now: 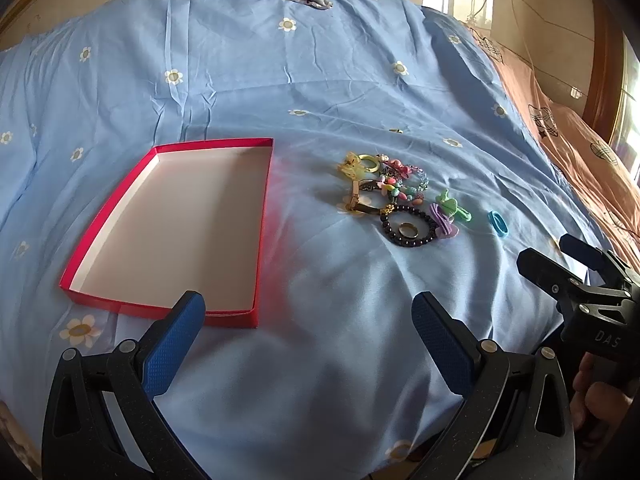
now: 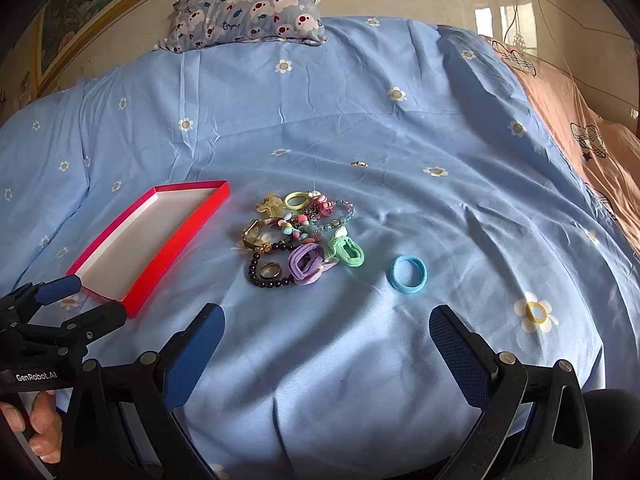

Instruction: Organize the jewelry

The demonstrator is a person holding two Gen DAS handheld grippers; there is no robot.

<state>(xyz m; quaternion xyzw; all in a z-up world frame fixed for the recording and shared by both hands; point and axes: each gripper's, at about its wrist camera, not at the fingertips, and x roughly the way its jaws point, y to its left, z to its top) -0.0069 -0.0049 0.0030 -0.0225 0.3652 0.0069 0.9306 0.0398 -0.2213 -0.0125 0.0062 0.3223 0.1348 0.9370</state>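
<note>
A pile of jewelry [image 1: 394, 192] [image 2: 298, 232] lies on the blue bedspread: a dark bead bracelet [image 2: 267, 274] with a metal ring [image 2: 271, 269] inside it, a gold watch [image 2: 256, 235], purple [image 2: 306, 264] and green [image 2: 346, 252] hair ties, a yellow ring [image 2: 297, 201]. A blue hair tie [image 1: 497, 224] [image 2: 408, 274] lies apart to the right. A shallow red box [image 1: 120, 302] [image 2: 138, 292], white inside and holding nothing, sits left of the pile. My left gripper [image 1: 308, 336] is open above the bed near the box's front corner. My right gripper [image 2: 326, 344] is open in front of the blue hair tie.
A patterned pillow [image 2: 252, 12] lies at the head of the bed. A pink-brown quilt [image 2: 592, 128] runs along the right side. A small yellow ring [image 2: 536, 313] lies on a flower print at the right. Another small ring [image 2: 359, 164] lies beyond the pile.
</note>
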